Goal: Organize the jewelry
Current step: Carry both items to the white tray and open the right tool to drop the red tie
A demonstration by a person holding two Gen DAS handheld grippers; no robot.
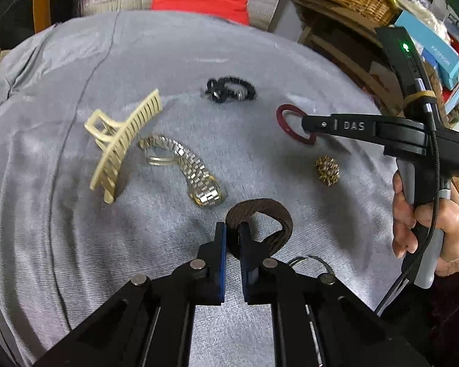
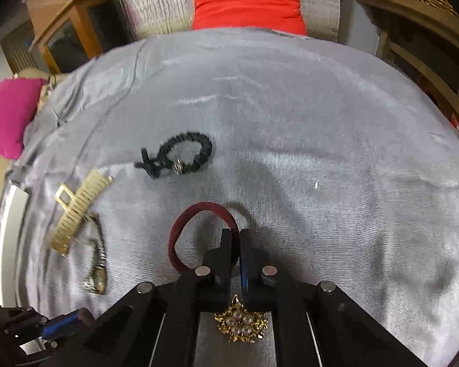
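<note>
Brown hair band [image 1: 260,223], ribbed loop (folded), pinched by left tongs [image 1: 232,229]

Metal hoops [image 1: 309,261] half hidden behind left gripper [image 1: 233,229]; watch [image 2: 96,276] blurred.

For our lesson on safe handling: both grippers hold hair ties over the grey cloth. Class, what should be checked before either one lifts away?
1. Left gripper shut on the brown hair tie: ok.
2. Right gripper shut on the dark red hair tie: ok.
3. Dark red hair tie free of the gold brooch: ok, they lie apart.
4. Brown hair tie clear of the metal watch: ok, a gap shows.
5. Brown hair tie clear of the thin wire hoops by the left gripper: cannot tell.
6. Grip firm enough to lift: cannot tell.
</note>
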